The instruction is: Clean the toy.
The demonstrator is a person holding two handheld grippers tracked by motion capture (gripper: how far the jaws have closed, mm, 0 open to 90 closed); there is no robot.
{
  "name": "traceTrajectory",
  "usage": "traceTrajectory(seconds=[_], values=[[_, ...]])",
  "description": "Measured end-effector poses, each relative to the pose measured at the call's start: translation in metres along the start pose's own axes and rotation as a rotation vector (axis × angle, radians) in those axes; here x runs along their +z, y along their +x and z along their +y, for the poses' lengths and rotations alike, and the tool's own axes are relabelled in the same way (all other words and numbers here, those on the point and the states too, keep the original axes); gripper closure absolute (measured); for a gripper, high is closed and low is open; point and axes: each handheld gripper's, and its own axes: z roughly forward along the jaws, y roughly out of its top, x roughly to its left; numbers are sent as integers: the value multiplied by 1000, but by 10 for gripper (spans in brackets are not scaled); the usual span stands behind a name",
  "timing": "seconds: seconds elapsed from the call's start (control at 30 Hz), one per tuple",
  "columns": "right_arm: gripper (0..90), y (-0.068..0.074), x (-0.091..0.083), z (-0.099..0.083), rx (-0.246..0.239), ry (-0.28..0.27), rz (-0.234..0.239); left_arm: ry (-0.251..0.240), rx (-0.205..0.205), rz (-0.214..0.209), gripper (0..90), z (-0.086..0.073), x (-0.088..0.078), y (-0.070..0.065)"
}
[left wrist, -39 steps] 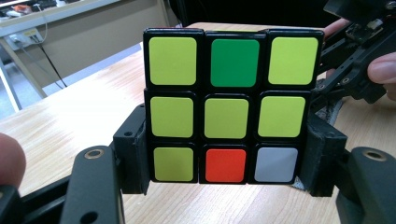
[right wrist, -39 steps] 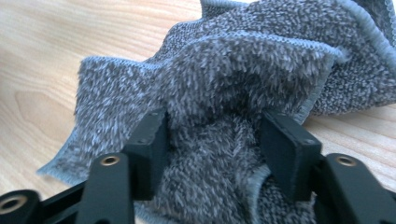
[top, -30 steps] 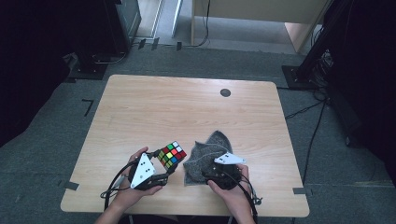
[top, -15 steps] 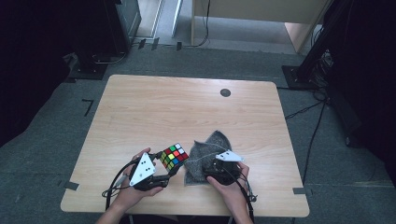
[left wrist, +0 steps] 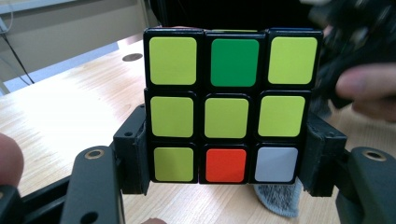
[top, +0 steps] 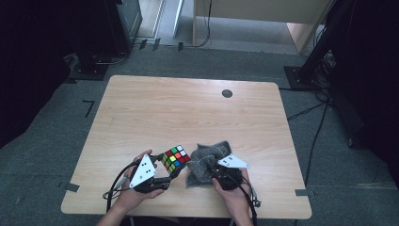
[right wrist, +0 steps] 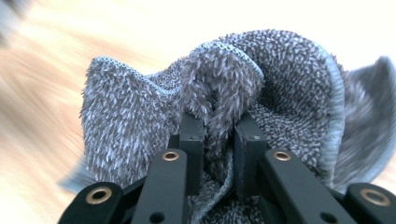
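The right gripper (right wrist: 218, 140) has just been closing its fingers, and a thick fold of the grey cloth (right wrist: 224, 84) now sits pinched between them, with only a narrow gap left for the fabric. In the earlier high views this gripper lies over the cloth; now it grips it, and the cloth is bunched up off the bench (top: 188, 108) rather than lying flat. Judging from that, the cloth is ready to be brought to the puzzle cube (left wrist: 226, 105), most likely to wipe it.

The left gripper (left wrist: 226, 161) shows no change from the earlier high views. Its fingers clamp the cube's lower row from both sides and hold it up in front of its camera, with the mostly yellow face towards the lens. In the high view, the cube (top: 175, 158) sits near the front edge of the bench, just left of the cloth (top: 207, 162), close to it but apart.

Count:
- 1 puzzle cube, held in the left gripper (top: 162, 175).
- 1 grey cloth, held in the right gripper (top: 217, 173).
- 2 grippers, 1 in each hand.
- 1 small dark round disc (top: 227, 93) near the far edge of the bench, well apart from the work.
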Motion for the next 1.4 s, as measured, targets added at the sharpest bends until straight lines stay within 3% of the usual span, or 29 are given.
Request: traceTrajectory(seconds=[0.23, 0.4, 0.57, 0.7, 0.83, 1.03, 1.1, 1.27, 1.4], values=[[789, 12, -51, 28, 19, -246, 83, 22, 41, -9, 337, -1, 4, -6], [786, 36, -69, 40, -24, -323, 168, 43, 83, -19, 338, -2, 9, -15], [781, 59, -64, 40, -50, -289, 252, 51, 112, -44, 338, -1, 12, -24], [778, 60, -58, 37, -48, -282, 255, 44, 118, -52, 338, 0, 10, -25], [777, 48, -57, 35, -11, -277, 229, 36, 121, -53, 339, 3, 8, -24], [775, 36, -57, 34, 8, -260, 139, 26, 115, -56, 339, 3, 7, -24], [775, 34, -61, 35, 16, -274, 136, 26, 111, -57, 339, 3, 7, -23], [769, 49, -70, 41, -11, -317, 201, 41, 115, -60, 340, 2, 9, -23], [765, 64, -66, 41, -54, -295, 235, 41, 122, -63, 340, 3, 8, -24]])
